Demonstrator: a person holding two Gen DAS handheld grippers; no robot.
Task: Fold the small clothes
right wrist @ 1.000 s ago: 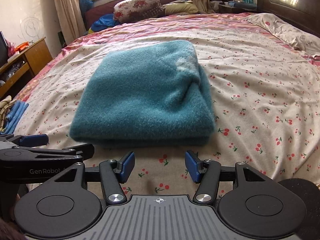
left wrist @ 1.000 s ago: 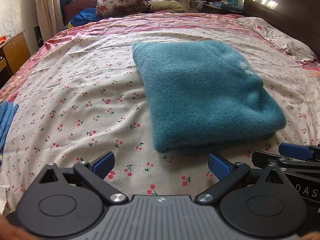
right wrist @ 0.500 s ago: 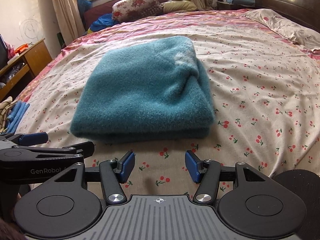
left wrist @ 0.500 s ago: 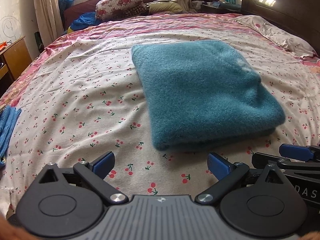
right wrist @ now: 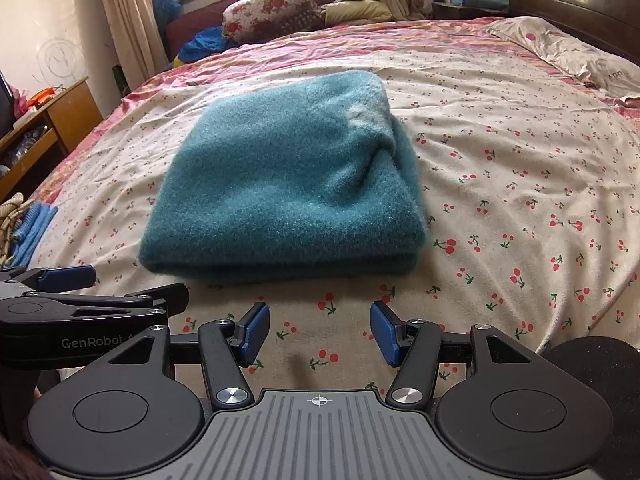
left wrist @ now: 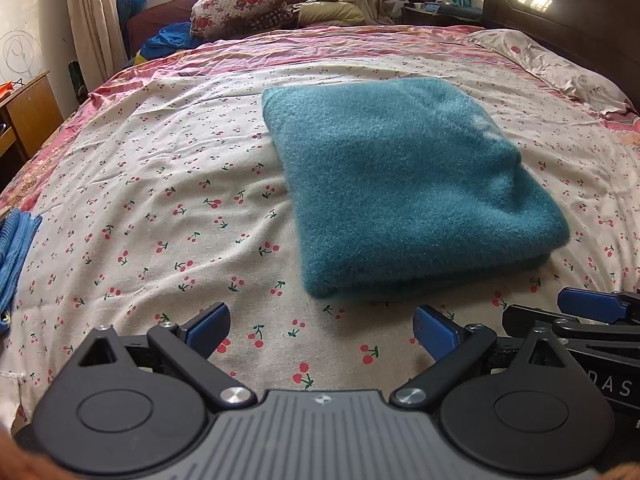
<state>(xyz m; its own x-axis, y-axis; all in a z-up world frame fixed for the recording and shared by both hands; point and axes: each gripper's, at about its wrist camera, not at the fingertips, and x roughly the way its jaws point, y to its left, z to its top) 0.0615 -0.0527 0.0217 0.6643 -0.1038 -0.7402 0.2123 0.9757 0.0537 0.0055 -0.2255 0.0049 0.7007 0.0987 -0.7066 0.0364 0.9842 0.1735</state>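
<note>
Bed: a wide bed under a cream cotton sheet printed with red cherries (left wrist: 168,208), pink floral border along its far and left edges; broad bare sheet lies left and right of the garment.
Headboard: dark polished wooden headboard (left wrist: 560,4) along the right side.
Garment: a fuzzy teal knit garment folded into a thick rectangle (left wrist: 400,184) lies flat at mid-bed, layered fold edges facing the grippers, near edge just beyond the fingertips, touching neither.
Pillow: cream printed pillow (right wrist: 576,56) at far right, well apart from the garment.
Blue cloth: striped blue cloth (right wrist: 30,228) at the bed's left edge.
Left gripper (left wrist: 322,326): fingers wide apart, empty, over bare sheet near the garment's near-left corner.
Right gripper (right wrist: 318,330): fingers about half spread, empty, over the sheet before the near edge.
</note>
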